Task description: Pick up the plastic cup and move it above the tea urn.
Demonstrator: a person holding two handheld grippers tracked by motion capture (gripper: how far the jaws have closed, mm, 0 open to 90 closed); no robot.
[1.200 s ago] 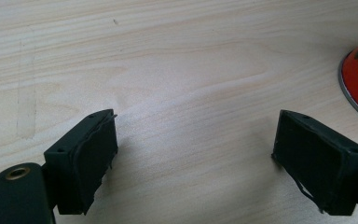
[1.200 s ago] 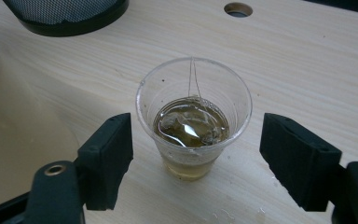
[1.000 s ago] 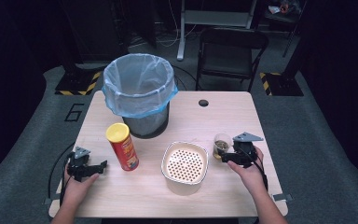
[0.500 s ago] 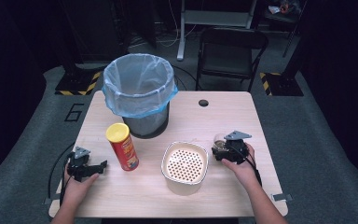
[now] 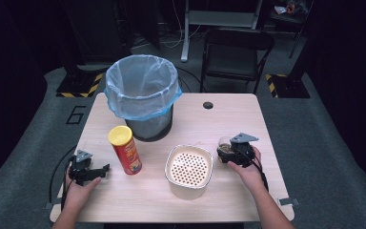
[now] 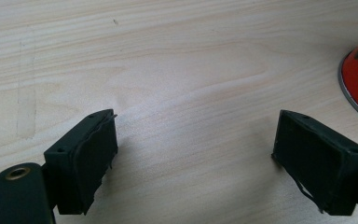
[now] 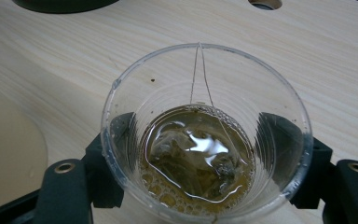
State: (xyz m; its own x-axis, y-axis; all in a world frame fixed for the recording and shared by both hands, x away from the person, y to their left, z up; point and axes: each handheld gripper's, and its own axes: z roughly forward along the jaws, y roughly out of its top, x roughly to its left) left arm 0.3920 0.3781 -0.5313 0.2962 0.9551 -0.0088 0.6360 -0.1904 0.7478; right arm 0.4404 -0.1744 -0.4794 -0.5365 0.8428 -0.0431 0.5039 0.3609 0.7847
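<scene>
right gripper (image 7: 205,154) has a clear plastic cup (image 7: 205,135) sitting between its jaws, one black pad on each side of the wall; jaws have just been closing in on it and look to be touching the wall, though firm pinch can't be confirmed through the plastic

cup is at the right side of the table (image 5: 228,114), just right of the cream perforated strainer bowl (image 5: 189,167), axis upright, so jaws come at it level from the person's side. Thin, glossy, flexible-looking wall, holding brown liquid and a soggy tea bag (image 7: 191,154) with its string over the far rim

left gripper (image 6: 191,154) is wide apart, nothing between the pads, resting over bare pale woodgrain, red can (image 5: 125,149) with yellow lid just to its right. Well apart from the cup, so the right hand is the near one

bin (image 5: 143,95) with translucent blue liner sits behind the can; judgement: squeeze gently, thin wall will buckle and spill
</scene>
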